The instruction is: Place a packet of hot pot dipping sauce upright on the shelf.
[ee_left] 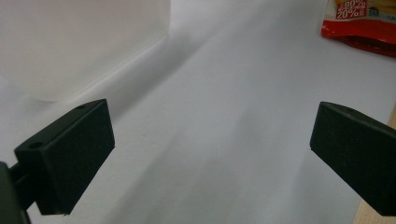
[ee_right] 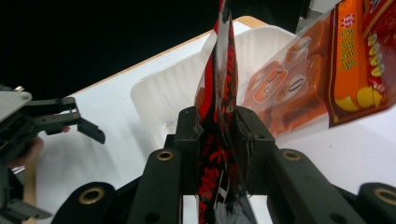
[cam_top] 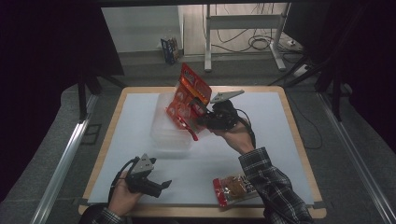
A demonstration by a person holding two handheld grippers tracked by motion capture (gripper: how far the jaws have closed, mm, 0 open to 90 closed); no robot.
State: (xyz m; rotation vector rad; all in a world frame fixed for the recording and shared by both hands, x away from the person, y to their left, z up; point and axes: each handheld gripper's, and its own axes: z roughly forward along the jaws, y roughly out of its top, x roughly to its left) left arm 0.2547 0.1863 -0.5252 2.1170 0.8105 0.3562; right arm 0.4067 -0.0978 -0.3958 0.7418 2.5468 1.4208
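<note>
My right gripper (cam_top: 200, 115) is shut on the edge of a red and black snack packet (ee_right: 219, 84) and holds it up over a clear white plastic tray (cam_top: 164, 130). In the right gripper view (ee_right: 217, 128) the packet stands edge-on between the pads. An orange packet (ee_right: 327, 70) hangs right beside it; I cannot tell whether it is pinched too. In the high view the packets (cam_top: 189, 91) rise above the tray's right side. My left gripper (cam_top: 156, 185) rests low at the front left, open (ee_left: 210, 149) with nothing between its fingers.
Another snack packet (cam_top: 233, 189) lies near the table's front edge, under the right forearm, and shows as a red packet (ee_left: 362, 21) in the left gripper view. The white mat (cam_top: 261, 140) covers the wooden table. Desk legs and cables stand beyond the far edge.
</note>
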